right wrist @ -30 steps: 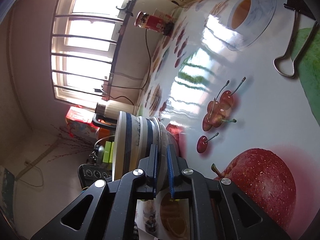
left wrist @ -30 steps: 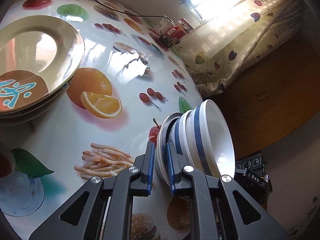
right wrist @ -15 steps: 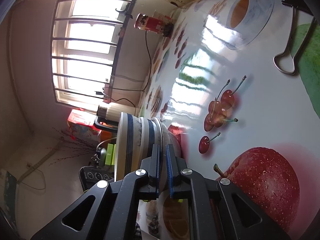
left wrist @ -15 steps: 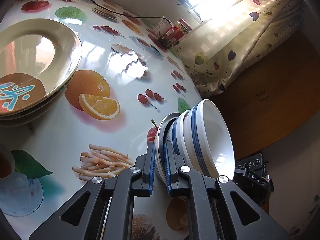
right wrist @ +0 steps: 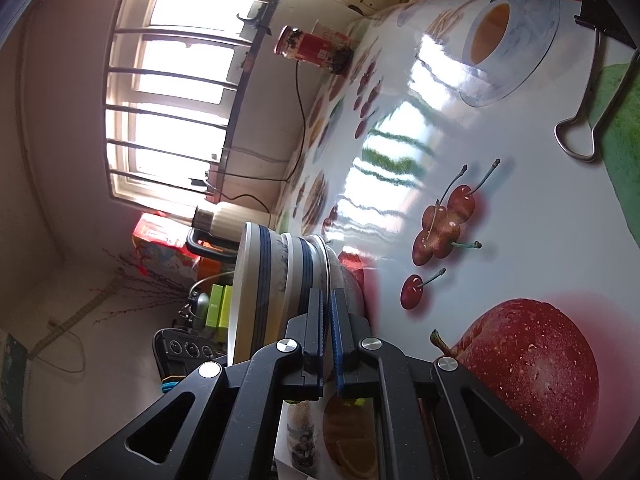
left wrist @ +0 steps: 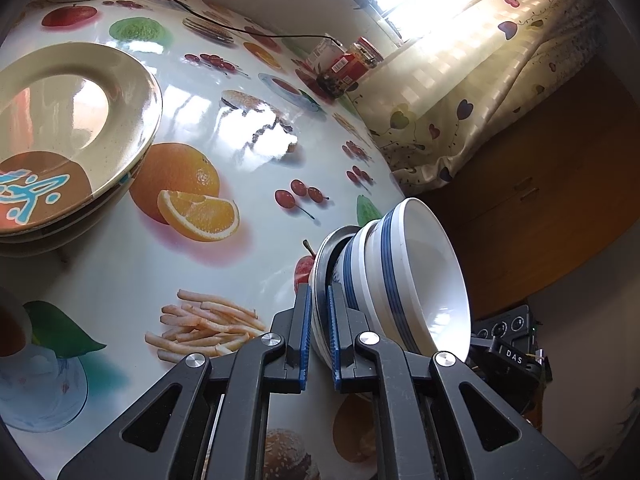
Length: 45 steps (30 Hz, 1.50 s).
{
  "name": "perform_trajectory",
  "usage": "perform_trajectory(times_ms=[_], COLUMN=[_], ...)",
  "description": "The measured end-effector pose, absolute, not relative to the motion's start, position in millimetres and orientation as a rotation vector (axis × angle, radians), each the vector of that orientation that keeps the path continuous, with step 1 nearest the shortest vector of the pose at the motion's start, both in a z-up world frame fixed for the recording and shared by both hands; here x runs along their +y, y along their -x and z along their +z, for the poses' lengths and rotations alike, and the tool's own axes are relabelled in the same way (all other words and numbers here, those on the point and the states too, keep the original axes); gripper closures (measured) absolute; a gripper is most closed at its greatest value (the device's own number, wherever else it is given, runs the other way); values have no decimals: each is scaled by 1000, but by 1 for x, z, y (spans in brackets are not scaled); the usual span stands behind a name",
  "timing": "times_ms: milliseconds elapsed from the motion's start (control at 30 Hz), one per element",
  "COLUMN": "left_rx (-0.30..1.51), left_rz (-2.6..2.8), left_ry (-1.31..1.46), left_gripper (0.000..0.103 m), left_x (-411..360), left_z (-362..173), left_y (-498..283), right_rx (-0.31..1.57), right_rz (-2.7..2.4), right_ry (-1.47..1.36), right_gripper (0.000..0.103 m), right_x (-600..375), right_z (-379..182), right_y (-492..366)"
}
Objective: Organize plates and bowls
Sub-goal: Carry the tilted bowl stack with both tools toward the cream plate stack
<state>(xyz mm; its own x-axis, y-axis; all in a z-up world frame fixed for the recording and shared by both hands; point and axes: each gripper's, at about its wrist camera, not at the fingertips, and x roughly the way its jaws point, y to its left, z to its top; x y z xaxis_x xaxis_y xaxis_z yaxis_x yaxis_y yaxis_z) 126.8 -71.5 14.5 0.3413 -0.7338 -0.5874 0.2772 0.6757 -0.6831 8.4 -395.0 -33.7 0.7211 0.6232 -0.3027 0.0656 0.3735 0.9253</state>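
Note:
A stack of white bowls with blue bands [left wrist: 404, 276] sits nested in a metal bowl at the bottom. My left gripper [left wrist: 318, 328] is shut on the rim of the bottom metal bowl [left wrist: 322, 272]. My right gripper [right wrist: 326, 328] is shut on the same rim from the other side, the stack [right wrist: 272, 276] to its left. The stack is held above the fruit-print table [left wrist: 240, 128]. A stack of beige plates [left wrist: 68, 128] stands at the left of the left wrist view.
A red-labelled jar [left wrist: 352, 62] and a cable [left wrist: 240, 28] lie at the table's far edge near the window. A binder clip [right wrist: 584, 128] lies on the table in the right wrist view. A kettle [right wrist: 216, 220] and a black device [left wrist: 508, 352] are beyond the table.
Both grippers have closed more tightly on the bottom bowl's rim. The bowl stack has shifted slightly with them; the plates look a little nearer in the left view.

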Motion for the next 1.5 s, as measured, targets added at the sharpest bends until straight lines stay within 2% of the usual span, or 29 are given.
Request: perform_trajectory(times_ms=[867,1500], left_rx=[1001,943], left_rz=[-675,-617], left_ry=[509,531], left_gripper=[97,97], left_x=[-64,-32], left_z=[26,55], left_y=[-125,-132], right_rx=[711,722], right_rz=[403,470], right_ry=[-1119,-1071], right_gripper=[96,96], right_x=[-388,-361], right_z=[-24,7], right_y=[-19,-51])
